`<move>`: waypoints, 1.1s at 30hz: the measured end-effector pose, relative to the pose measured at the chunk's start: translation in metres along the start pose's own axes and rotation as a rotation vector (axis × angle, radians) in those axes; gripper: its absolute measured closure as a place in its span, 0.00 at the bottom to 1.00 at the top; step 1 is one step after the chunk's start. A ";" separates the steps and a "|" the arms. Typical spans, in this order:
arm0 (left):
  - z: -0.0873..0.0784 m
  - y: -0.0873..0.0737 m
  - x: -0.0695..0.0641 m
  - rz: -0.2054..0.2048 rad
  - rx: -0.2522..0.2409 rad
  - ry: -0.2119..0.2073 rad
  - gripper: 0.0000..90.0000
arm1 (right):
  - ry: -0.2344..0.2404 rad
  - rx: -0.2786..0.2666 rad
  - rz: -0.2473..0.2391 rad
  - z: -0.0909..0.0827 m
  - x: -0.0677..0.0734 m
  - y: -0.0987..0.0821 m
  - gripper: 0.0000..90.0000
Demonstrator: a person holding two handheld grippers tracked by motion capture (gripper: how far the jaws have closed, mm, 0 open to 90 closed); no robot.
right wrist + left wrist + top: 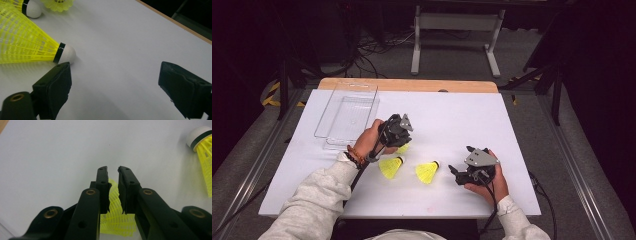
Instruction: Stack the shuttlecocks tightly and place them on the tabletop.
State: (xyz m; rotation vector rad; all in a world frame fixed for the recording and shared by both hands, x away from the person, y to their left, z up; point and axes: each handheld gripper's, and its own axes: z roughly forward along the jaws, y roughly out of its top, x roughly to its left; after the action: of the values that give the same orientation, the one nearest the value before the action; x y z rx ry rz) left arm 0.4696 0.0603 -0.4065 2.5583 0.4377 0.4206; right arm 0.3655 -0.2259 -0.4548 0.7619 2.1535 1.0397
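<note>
In the high view, two pale-sleeved forearms come in from the bottom edge over a white bench (pixel 452 115). At the lower right the right tongs (pixel 455 172) rest in the person's hand just above the bench, jaws pointing toward frame left. The right gripper view shows those jaws standing wide apart with bare bench between them and nothing held; the white cork of a yellow shuttlecock (pixel 27 45) lies just beyond the tip of the left-hand jaw, very close to it, though whether they touch cannot be told.

That same shuttlecock (pixel 427 171) lies on its side in the lower middle of the high view, just left of the right tongs, cork toward the upper right. A second shuttlecock (pixel 390 166) lies just beside it to the left, also on its side.

A little farther up, at centre left, the left tongs (pixel 404 145) point down at the bench over a third shuttlecock (pixel 402 148), mostly covered by the tool. In the left gripper view the left tongs (pixel 113 173) are nearly closed, with a narrow gap at the tips, and the yellow mesh skirt of the third shuttlecock (pixel 116 218) sits between the pads, which look pressed on it.

Farthest off, at the upper left of the bench, lies a clear plastic tray (pixel 347 112), well apart from the shuttlecocks.
</note>
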 end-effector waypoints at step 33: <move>0.012 0.014 0.011 -0.093 -0.020 0.030 0.81 | 0.025 0.015 -0.011 0.002 0.001 -0.001 0.14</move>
State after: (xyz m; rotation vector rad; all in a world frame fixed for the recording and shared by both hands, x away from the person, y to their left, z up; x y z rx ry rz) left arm 0.4876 0.0481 -0.4068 2.5039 0.5576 0.4274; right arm 0.3659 -0.2244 -0.4565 0.7463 2.1869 1.0338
